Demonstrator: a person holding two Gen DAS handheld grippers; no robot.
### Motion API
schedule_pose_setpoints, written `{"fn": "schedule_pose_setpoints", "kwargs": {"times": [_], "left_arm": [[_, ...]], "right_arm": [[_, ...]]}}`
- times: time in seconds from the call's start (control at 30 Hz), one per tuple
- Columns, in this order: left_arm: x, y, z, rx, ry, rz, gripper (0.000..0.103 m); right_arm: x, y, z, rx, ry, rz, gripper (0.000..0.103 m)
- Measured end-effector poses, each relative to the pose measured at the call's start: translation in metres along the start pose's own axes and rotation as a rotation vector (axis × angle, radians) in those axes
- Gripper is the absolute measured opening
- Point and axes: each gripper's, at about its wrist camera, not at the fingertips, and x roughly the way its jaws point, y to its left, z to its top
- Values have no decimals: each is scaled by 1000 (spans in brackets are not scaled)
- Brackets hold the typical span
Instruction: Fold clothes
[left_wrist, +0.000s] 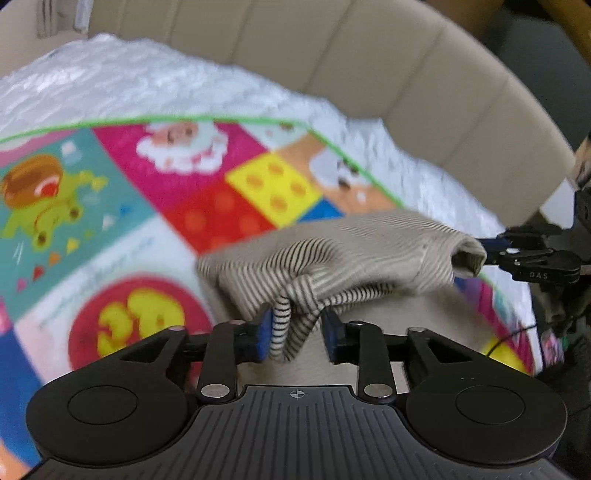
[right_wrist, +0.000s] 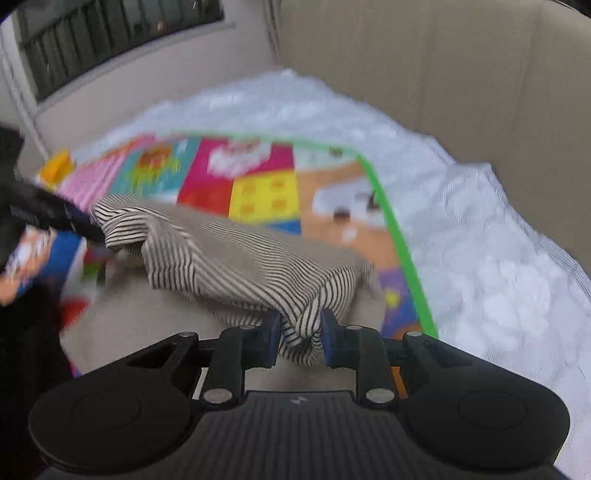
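A beige garment with thin black stripes (left_wrist: 332, 258) hangs stretched between my two grippers above a colourful play mat (left_wrist: 166, 177). My left gripper (left_wrist: 295, 334) is shut on one bunched striped edge. In the left wrist view my right gripper (left_wrist: 491, 251) holds the garment's far end at the right. In the right wrist view my right gripper (right_wrist: 298, 338) is shut on a bunched edge of the garment (right_wrist: 236, 254), and my left gripper (right_wrist: 85, 225) grips its far end at the left. Plain beige cloth lies flat on the mat below.
The play mat (right_wrist: 266, 195) has a green border and lies on a white textured bedspread (right_wrist: 480, 240). A beige padded headboard (left_wrist: 369, 62) curves behind. A wall with a dark barred window (right_wrist: 110, 33) is at the back left.
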Motion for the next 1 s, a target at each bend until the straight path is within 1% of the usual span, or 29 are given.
{"fn": "schedule_pose_setpoints", "kwargs": {"times": [0.07, 0.1, 0.13, 0.17, 0.2, 0.23, 0.3, 0.37, 0.47, 0.53, 0.6, 0.67, 0.7, 0.73, 0.77, 0.83, 0.87, 0.9, 0.93, 0.97, 1.0], "left_arm": [[-11, -4, -6, -2, 19, 5, 53], [-17, -4, -8, -9, 17, 1, 61], [-22, -4, -10, -26, 12, -11, 70], [-27, -2, -11, -51, 3, -29, 74], [-29, 1, -11, -81, -5, -48, 80], [-30, 3, -12, -115, -12, -66, 83], [-25, 8, -12, -189, -14, -85, 87], [-10, 11, -11, -243, 1, -65, 88], [16, 15, -10, -294, 24, -3, 88], [33, 19, -10, -328, 41, 29, 90], [48, 24, -11, -354, 57, 39, 90], [58, 23, -11, -354, 66, 42, 90], [63, 23, -12, -354, 70, 44, 87], [65, 20, -11, -336, 70, 52, 79], [64, 15, -9, -302, 66, 65, 73], [59, 3, -6, -223, 72, 90, 54], [55, -1, -4, -181, 80, 97, 49], [50, -4, -2, -154, 86, 97, 41], [44, -6, -1, -148, 88, 86, 33], [35, -7, 0, -149, 88, 69, 29], [26, -9, 1, -151, 83, 48, 19]], "right_arm": [[-8, 0, -9, -13, 9, 0, 24], [-14, 0, -13, -8, 4, 8, 24], [-18, -2, -16, 9, -4, 18, 29], [-23, -5, -19, 28, -12, 28, 34], [-27, -7, -22, 47, -20, 37, 48], [-27, -10, -22, 68, -26, 39, 58], [-23, -15, -21, 110, -35, 38, 59], [-15, -20, -19, 160, -39, 37, 62], [13, -28, -16, 241, -26, 44, 63], [35, -32, -15, 293, -10, 51, 63], [55, -33, -16, 321, 12, 59, 64], [76, -32, -19, 350, 44, 69, 66], [81, -30, -19, 351, 44, 68, 68], [83, -26, -17, 326, 40, 65, 59], [81, -19, -14, 268, 35, 59, 52], [75, -10, -8, 185, 36, 26, 30], [69, -8, -5, 160, 38, 20, 23], [61, -8, -2, 151, 31, 28, 20], [51, -9, 2, 144, 22, 39, 19], [40, -8, 4, 137, 12, 50, 19], [28, -7, 7, 131, 2, 62, 18]]}}
